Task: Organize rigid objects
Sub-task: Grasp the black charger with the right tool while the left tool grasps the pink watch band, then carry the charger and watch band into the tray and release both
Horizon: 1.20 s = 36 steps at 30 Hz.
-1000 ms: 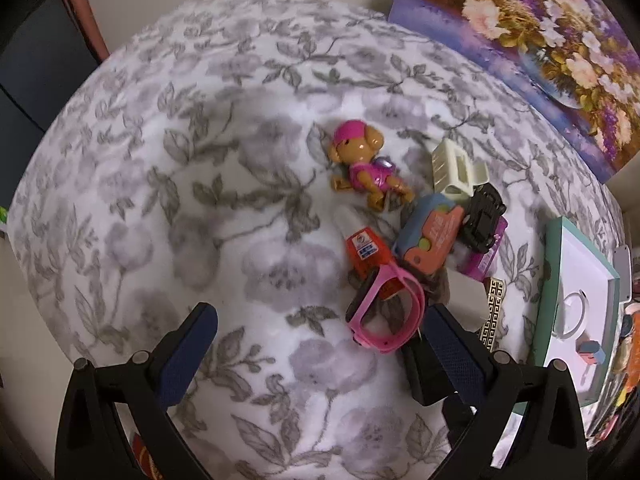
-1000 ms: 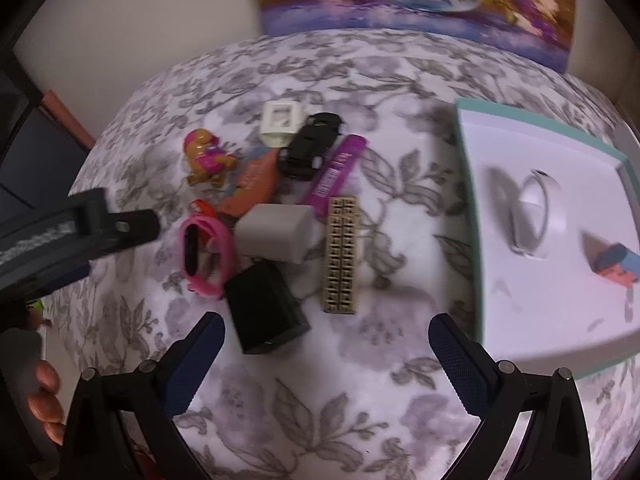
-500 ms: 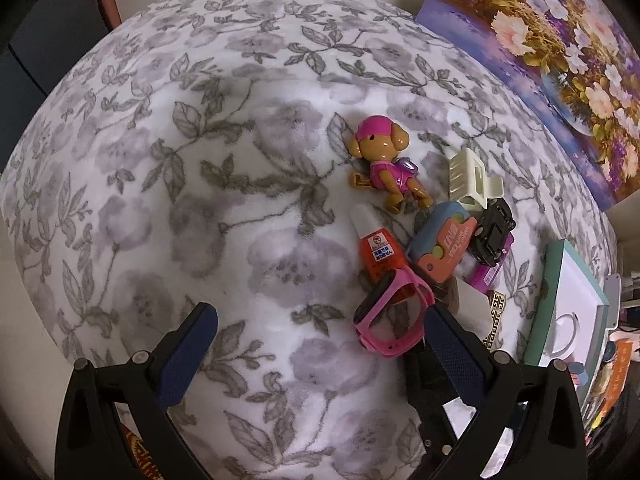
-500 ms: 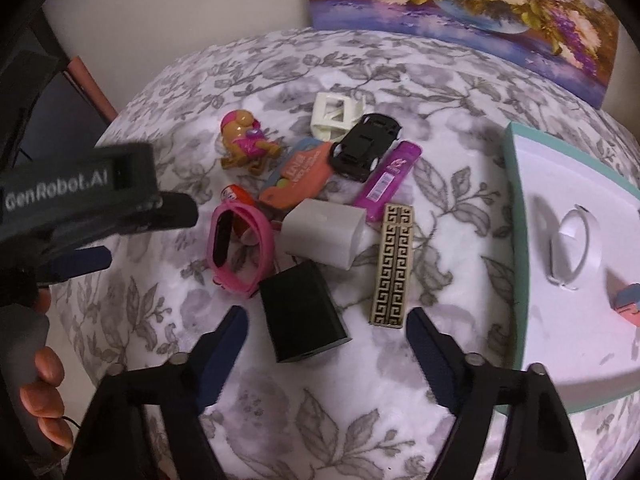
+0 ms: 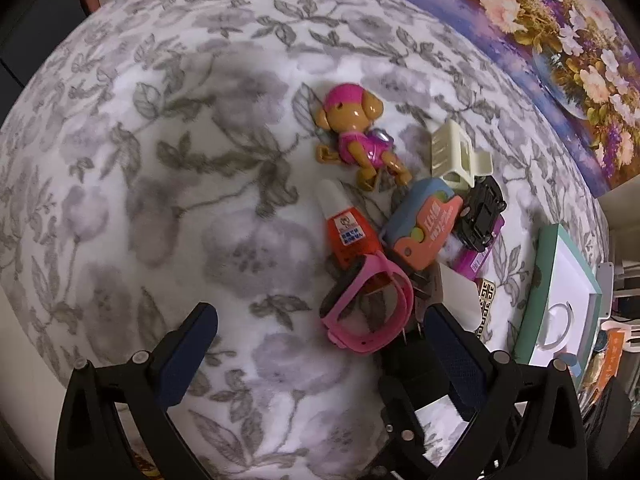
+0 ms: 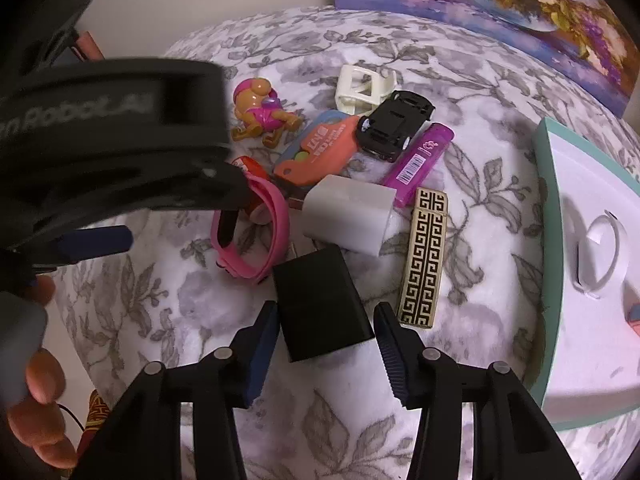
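My right fingers (image 6: 326, 344) have been closing around the black block (image 6: 322, 304) without pinching it yet, left fingers (image 5: 320, 344) wide apart; a skewed squeeze could twist it into the pink band (image 6: 256, 236) on its far left.

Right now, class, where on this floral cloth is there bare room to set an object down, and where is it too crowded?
Bare cloth lies wide to the picture's left of the toy dog and glue bottle. The white tray has bare floor in front of its ring. From the pink watch to the patterned case, items touch or overlap.
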Available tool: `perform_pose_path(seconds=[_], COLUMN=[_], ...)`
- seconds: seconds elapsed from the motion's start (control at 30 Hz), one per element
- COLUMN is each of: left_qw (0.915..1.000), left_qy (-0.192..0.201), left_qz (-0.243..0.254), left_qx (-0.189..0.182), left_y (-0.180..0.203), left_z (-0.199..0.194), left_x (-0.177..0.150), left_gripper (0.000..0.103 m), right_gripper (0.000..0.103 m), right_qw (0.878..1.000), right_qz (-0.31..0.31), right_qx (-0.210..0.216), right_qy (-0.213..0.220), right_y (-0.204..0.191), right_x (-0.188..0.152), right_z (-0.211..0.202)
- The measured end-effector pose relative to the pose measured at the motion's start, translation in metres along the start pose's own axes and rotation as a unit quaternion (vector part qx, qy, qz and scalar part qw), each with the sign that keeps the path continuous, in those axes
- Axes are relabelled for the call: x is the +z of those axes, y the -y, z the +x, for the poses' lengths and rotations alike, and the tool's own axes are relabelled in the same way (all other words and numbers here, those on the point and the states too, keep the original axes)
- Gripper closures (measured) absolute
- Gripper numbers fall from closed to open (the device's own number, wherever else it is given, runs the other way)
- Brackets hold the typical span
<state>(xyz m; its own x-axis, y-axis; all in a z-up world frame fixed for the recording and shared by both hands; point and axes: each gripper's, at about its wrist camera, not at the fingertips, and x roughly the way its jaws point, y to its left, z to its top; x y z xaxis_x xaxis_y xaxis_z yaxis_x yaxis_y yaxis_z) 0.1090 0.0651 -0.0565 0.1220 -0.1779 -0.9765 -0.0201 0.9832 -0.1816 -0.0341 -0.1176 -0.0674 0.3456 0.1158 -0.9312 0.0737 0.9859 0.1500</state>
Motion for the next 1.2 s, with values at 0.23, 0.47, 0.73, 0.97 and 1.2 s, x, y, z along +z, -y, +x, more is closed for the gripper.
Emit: perform_pose_path(seconds=[0.23,0.47,0.73,0.97,1.2], left_qw=[0.9999,0.9994,0.9985,0.9985,0.9946], left_qy=[-0.015,-0.028,-0.024,0.023,0.087], left_qz=[-0.001,0.01,0.023,0.012,0.015], left_qx=[-0.006,-0.02,-0.043,-0.048,-0.055], left_y=[0.005,0.014,0.024,0.01,0.01], left_z=[0.015,0.026,0.025,-0.009,-0.05], left_x=[0.002,0.001,-0.003,0.0,-0.003], left_gripper=[0.002,0.028,0.048,0.048,0.048], right_gripper=[0.052,0.052,0.053,0.055,0.059], right_qw=[1.0,1.0,1.0,0.999,0.996], right_qz=[0.004,0.007,0.018,0.026,0.064], right_qx=[0.001,0.005,0.011,0.02,0.055], right_qy=[-0.009,-0.009,-0.01,-0.011,0.022], right_y=[-0.001,0.0,0.014,0.02,0.041], right_x=[0.004,0.007,0.006,0.003,0.004], right_z=[0.011,0.013,0.009,0.002,-0.03])
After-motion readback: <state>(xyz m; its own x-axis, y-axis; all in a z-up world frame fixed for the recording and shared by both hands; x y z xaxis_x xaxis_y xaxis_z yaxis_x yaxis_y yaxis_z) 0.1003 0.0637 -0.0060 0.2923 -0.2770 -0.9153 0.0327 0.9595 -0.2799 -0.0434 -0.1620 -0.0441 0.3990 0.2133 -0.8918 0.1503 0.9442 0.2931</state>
